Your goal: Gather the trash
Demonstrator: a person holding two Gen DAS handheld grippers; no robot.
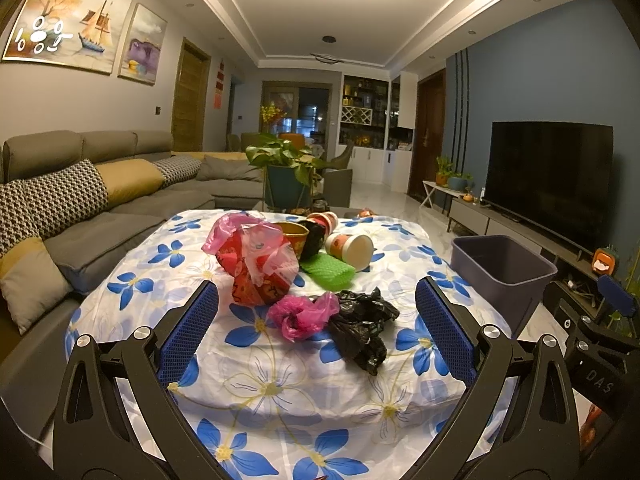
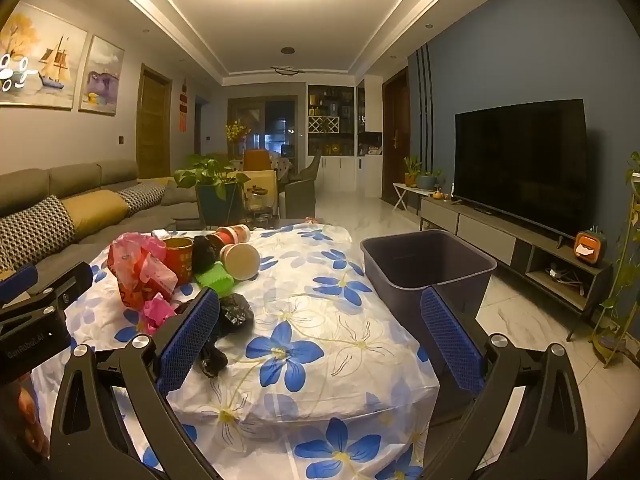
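- Floral cloth (image 1: pixel 280 392) covers a table piled with trash (image 1: pixel 296 264).
- Bin (image 2: pixel 424 268) just beside it.
- Sofa (image 1: pixel 100 200) behind-left, TV (image 2: pixel 520 160) right.
- Both grippers, left (image 1: pixel 316 332) and right (image 2: pixel 320 336), gape empty.

The left gripper (image 1: pixel 316 320) is a black frame of two angular arms, each with a long triangular cut-out and a pair of round silver screw heads near the top. Its fingers (image 1: pixel 188 332) are flat paddles faced with blue pads in a fine grid texture. The right gripper (image 2: pixel 320 330) is built the same way: black arms with triangular openings, silver screws, and blue gridded fingers (image 2: pixel 450 340). Seen from the left wrist camera, the side of the right gripper's black body carries pale letters reading "DAS". From the right wrist camera, the left gripper's body shows small white lettering, too blurred to read fully.
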